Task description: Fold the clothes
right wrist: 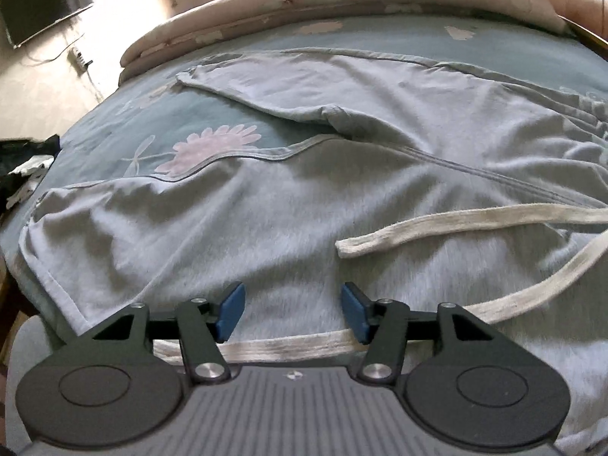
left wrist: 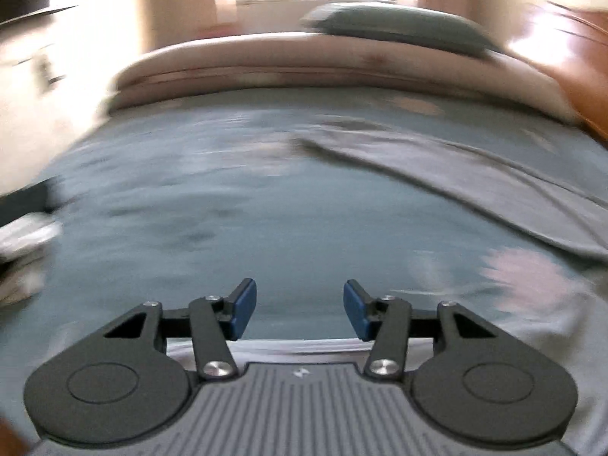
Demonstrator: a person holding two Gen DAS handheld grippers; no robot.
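A pale grey garment (right wrist: 304, 209) lies spread and creased across the bed, one long part reaching toward the far left. Two white drawstrings (right wrist: 456, 220) trail over it from the right. My right gripper (right wrist: 292, 304) hovers open just above the cloth with nothing between its blue pads, and a stretch of white cord (right wrist: 288, 345) passes under its base. The left wrist view is motion-blurred. My left gripper (left wrist: 298, 304) is open over the bare blue-green sheet (left wrist: 228, 190). There the garment (left wrist: 475, 174) lies off to the right, apart from the fingers.
A folded pinkish quilt (right wrist: 266, 11) and a grey-blue pillow (left wrist: 399, 26) lie at the far end of the bed. A wooden headboard (left wrist: 570, 57) is at the right. Dark and white clothes (right wrist: 22, 167) sit beyond the left bed edge. A dark screen (right wrist: 45, 0) hangs on the wall.
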